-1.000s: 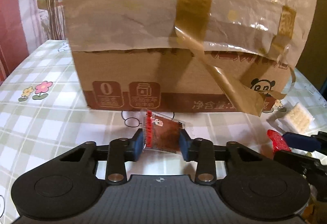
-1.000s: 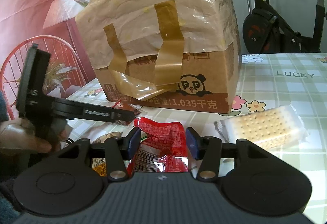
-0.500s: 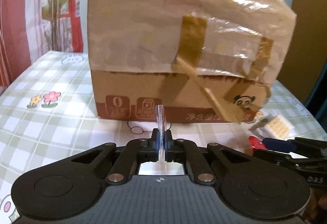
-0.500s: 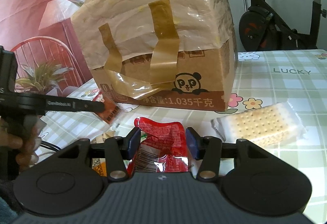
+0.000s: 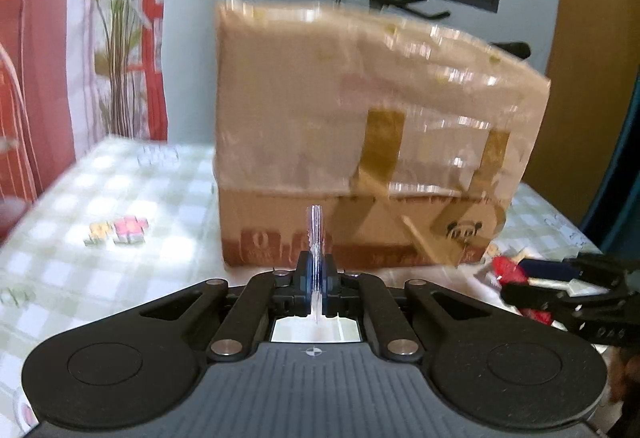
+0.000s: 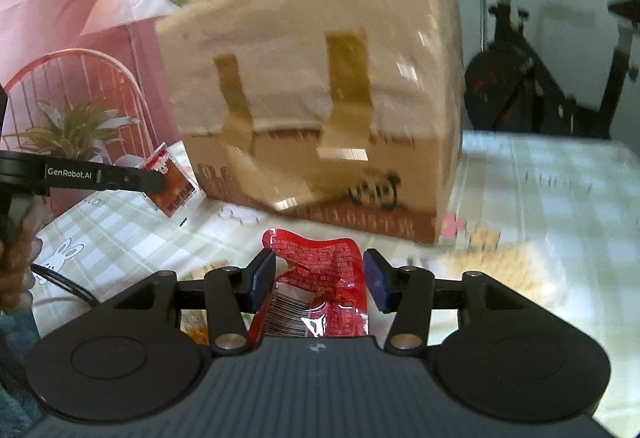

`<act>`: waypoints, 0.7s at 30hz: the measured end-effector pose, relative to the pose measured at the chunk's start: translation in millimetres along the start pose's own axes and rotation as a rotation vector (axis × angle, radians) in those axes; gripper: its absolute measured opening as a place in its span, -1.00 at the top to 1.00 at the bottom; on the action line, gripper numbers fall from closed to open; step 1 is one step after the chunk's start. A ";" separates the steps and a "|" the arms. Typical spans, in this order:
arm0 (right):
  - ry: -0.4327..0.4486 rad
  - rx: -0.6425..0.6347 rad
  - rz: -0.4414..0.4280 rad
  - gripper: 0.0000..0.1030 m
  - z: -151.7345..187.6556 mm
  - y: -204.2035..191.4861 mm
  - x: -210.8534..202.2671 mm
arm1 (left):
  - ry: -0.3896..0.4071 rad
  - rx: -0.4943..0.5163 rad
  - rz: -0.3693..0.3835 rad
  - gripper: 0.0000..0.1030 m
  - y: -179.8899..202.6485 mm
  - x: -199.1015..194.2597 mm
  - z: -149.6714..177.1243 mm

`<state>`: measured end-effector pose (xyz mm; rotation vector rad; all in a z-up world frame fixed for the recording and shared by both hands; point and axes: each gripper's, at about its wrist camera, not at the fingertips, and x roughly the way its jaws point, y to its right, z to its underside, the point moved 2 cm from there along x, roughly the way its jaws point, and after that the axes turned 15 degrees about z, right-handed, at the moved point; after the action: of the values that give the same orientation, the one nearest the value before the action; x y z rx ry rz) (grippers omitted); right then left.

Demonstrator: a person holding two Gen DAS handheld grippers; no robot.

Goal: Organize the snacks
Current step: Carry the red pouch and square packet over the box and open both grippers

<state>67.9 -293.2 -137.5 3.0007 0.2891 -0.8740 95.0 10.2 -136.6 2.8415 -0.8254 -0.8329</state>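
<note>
Cardboard box [image 6: 320, 98] at frame centre, standing on surface [image 6: 540, 198]. Snack packet [image 6: 316, 286] at lower centre, before box, between right claw [image 6: 320, 274] fingers. Small packet [image 6: 170, 184] at left, in left claw [image 5: 317, 274]. Crackers [image 6: 480, 250] lower right of box.

left claw [image 5: 318, 274]: pinched closed, raised | right claw [image 6: 319, 278]: fingers parted, low, level

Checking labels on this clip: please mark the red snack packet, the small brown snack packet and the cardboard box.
red snack packet [image 6: 320, 274], right wrist view, crinkled upper face.
small brown snack packet [image 6: 172, 188], right wrist view, brown front face.
cardboard box [image 6: 320, 78], right wrist view, paper-covered upper side.
</note>
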 end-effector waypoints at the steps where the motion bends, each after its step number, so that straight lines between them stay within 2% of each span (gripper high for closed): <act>1: 0.018 -0.013 -0.004 0.01 -6.3 -2.1 -5.2 | 0.013 0.010 0.006 0.90 1.2 -3.1 -3.8; 6: 0.119 -0.057 -0.035 0.01 -42.9 -12.2 -30.5 | 0.098 0.030 0.042 0.90 4.5 -23.9 -35.0; 14: 0.301 -0.089 -0.124 0.01 -129.1 -25.7 -58.0 | 0.236 0.128 0.100 0.90 19.5 -49.3 -109.4; 18: 0.336 -0.098 -0.116 0.01 -169.8 -29.9 -40.7 | 0.259 0.186 0.097 0.90 25.2 -32.7 -151.6; 21: 0.318 -0.047 -0.093 0.01 -199.8 -28.2 -8.2 | 0.231 0.170 0.100 0.90 19.8 -8.0 -180.6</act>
<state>162.4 -256.1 37.0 3.0939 0.4468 -0.3818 173.5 -17.5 25.0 2.9348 -1.0377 -0.4308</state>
